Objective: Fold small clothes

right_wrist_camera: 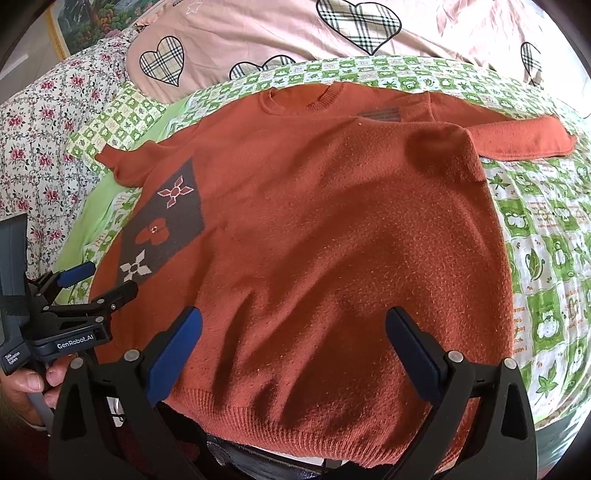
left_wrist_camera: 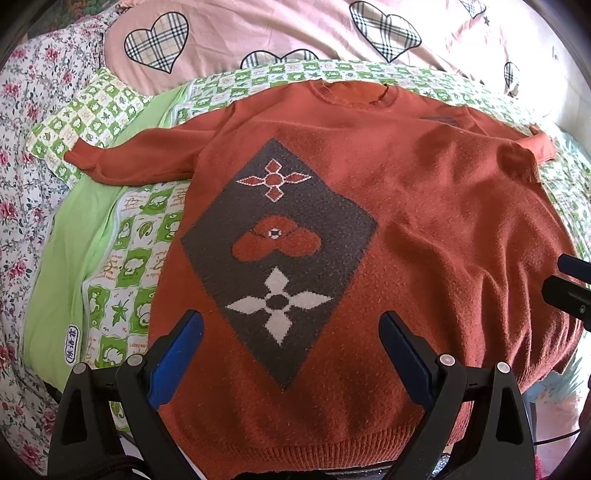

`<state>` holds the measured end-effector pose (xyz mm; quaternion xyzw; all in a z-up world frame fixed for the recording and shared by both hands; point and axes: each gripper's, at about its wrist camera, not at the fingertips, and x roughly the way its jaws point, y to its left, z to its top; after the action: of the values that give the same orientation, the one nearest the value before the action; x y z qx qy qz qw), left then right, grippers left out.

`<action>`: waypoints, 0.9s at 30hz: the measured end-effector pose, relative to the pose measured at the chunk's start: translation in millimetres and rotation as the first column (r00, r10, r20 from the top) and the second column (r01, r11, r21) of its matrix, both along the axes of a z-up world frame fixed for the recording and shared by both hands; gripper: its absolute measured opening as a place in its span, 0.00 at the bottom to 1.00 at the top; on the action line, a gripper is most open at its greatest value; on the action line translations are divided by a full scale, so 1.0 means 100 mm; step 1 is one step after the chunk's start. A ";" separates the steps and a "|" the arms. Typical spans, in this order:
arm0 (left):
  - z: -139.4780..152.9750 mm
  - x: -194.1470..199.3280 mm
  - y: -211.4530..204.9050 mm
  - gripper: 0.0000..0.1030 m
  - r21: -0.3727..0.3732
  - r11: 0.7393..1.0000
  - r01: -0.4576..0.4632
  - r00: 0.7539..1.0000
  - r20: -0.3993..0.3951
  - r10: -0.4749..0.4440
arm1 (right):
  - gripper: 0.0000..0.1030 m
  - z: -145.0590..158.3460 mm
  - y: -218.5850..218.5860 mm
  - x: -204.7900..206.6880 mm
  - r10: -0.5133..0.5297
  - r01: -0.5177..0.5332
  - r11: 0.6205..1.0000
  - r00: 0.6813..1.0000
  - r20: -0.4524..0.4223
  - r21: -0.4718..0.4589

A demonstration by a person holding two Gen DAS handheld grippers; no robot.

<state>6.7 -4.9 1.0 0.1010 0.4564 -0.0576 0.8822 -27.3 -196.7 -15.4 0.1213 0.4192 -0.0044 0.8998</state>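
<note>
Left claw (left_wrist_camera: 291,354) and right claw (right_wrist_camera: 293,354) both stand wide open, holding nothing, poised over the hem of the orange sweater (left_wrist_camera: 369,206). The sweater lies flat, front up, hem nearest, collar at 12 o'clock, sleeves toward 10 and 2. Beneath it: green checked quilt (right_wrist_camera: 535,258); beyond, pink heart bedding (left_wrist_camera: 277,29), probably a duvet.

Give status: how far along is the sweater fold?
Done: orange sweater lies spread flat, front up, on the green checked blanket, both sleeves out. In hand: nothing; left gripper and right gripper hover open above the hem. Left: every fold.
</note>
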 end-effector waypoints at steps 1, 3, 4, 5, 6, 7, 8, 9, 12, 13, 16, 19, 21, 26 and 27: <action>0.00 0.01 0.00 0.93 -0.001 1.000 0.001 1.000 0.004 -0.001 | 0.97 0.00 -0.01 0.00 -0.002 0.002 1.000 1.000 0.001 0.002; -0.01 0.05 0.00 0.93 0.000 1.000 0.003 1.000 -0.002 -0.003 | 0.97 0.01 -0.05 0.02 -0.006 0.006 1.000 1.000 0.000 0.011; -0.01 0.08 0.00 0.93 0.002 1.000 0.002 1.000 -0.004 -0.002 | 0.97 0.02 -0.09 0.02 -0.011 0.011 1.000 1.000 0.003 0.014; -0.01 0.10 -0.01 0.93 0.004 1.000 0.002 1.000 -0.003 -0.002 | 0.97 0.03 -0.13 0.03 -0.017 0.017 1.000 1.000 0.007 0.021; 0.00 0.14 0.00 0.93 0.004 1.000 0.001 1.000 -0.004 -0.001 | 0.97 0.04 -0.18 0.03 -0.027 0.027 0.999 1.000 0.013 0.024; 0.01 0.16 -0.01 0.93 0.003 1.000 0.000 1.000 -0.001 0.000 | 0.97 0.06 -0.23 0.03 -0.040 0.039 0.999 0.999 0.017 0.027; 0.02 0.19 -0.01 0.93 0.005 1.000 -0.001 1.000 0.003 0.001 | 0.97 0.08 -0.30 0.04 -0.052 0.051 0.998 0.998 0.020 0.032; 0.02 0.22 -0.01 0.93 0.007 1.000 -0.002 1.000 0.008 0.002 | 0.97 0.10 -0.39 0.04 -0.069 0.067 0.997 0.997 0.022 0.046; 0.03 0.35 0.00 0.93 -0.008 1.000 -0.011 1.000 -0.002 0.011 | 0.97 0.14 -0.70 0.05 -0.125 0.122 0.988 0.992 0.033 0.095; 0.03 0.40 0.01 0.93 -0.011 1.000 -0.015 1.000 -0.007 0.015 | 0.97 0.15 -0.83 0.05 -0.150 0.146 0.982 0.988 0.031 0.119; 0.05 0.55 0.01 0.93 -0.016 0.999 -0.028 1.000 -0.011 0.028 | 0.97 0.19 -1.22 0.05 -0.232 0.225 0.961 0.972 0.028 0.160; 0.08 0.72 0.00 0.93 -0.018 0.999 -0.039 0.999 -0.017 0.039 | 0.95 0.28 -1.67 0.05 -0.308 0.297 0.943 0.950 0.055 0.149; 0.10 0.83 -0.03 0.93 -0.018 0.999 -0.045 0.999 -0.010 0.045 | 0.90 0.33 -1.96 0.06 -0.354 0.342 0.928 0.933 0.063 0.148; 0.13 1.06 -0.11 0.93 -0.028 0.998 -0.051 0.999 -0.017 0.050 | 0.77 0.47 -2.93 0.11 -0.492 0.471 0.864 0.865 0.100 0.178; 0.13 1.10 -0.14 0.93 -0.028 0.998 -0.051 0.999 -0.019 0.051 | 0.73 0.49 -3.12 0.13 -0.519 0.496 0.848 0.849 0.102 0.189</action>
<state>117.0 -18.6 13.5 0.0763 0.4660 -0.0423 0.8805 -14.7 -509.0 33.6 0.2975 0.3025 -0.2007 0.8830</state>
